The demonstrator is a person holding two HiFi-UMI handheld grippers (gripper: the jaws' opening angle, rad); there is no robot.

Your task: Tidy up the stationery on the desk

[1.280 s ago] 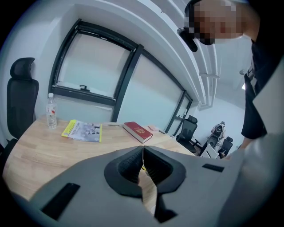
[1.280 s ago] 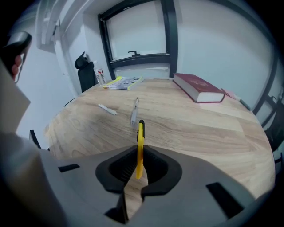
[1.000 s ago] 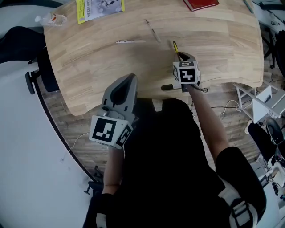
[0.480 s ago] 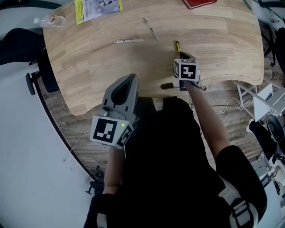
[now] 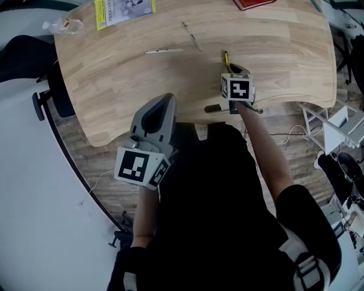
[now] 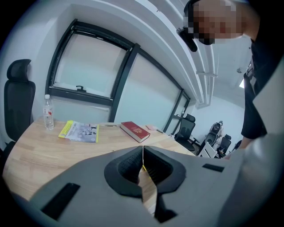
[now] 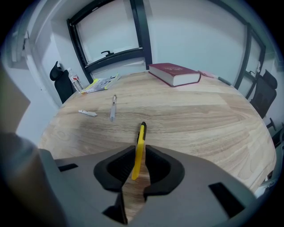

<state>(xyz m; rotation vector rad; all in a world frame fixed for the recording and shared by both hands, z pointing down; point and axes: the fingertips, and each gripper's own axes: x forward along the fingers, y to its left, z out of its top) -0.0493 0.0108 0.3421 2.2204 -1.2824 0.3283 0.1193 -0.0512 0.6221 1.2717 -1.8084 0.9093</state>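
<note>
Pale wood is filling most of what we are seeing: the curved desk (image 5: pixel 114 91) is sitting just ahead of us, over a plank floor (image 5: pixel 105 182). We are holding the left gripper (image 5: pixel 164 102) by the desk's near edge, its jaws pressed together with nothing in them. The right gripper (image 7: pixel 138 153) is tipping down toward the desktop. Its jaws have just been opening and are standing apart, with the yellow pen (image 7: pixel 140 142) between them, its dark tip pointing away from us.

Farther on, a white pen (image 5: pixel 165 52) and a slim grey one (image 5: pixel 193 37) are lying apart. Along the far edge a red book (image 7: pixel 174 73), a yellow-edged booklet (image 5: pixel 122 10) and a water bottle (image 5: pixel 63 25) are resting, with a black chair (image 6: pixel 17 95) and large windows (image 6: pixel 93 66) behind.

In the head view the right gripper is covering most of the yellow pen, and the frame's top edge is cutting off the red book.
</note>
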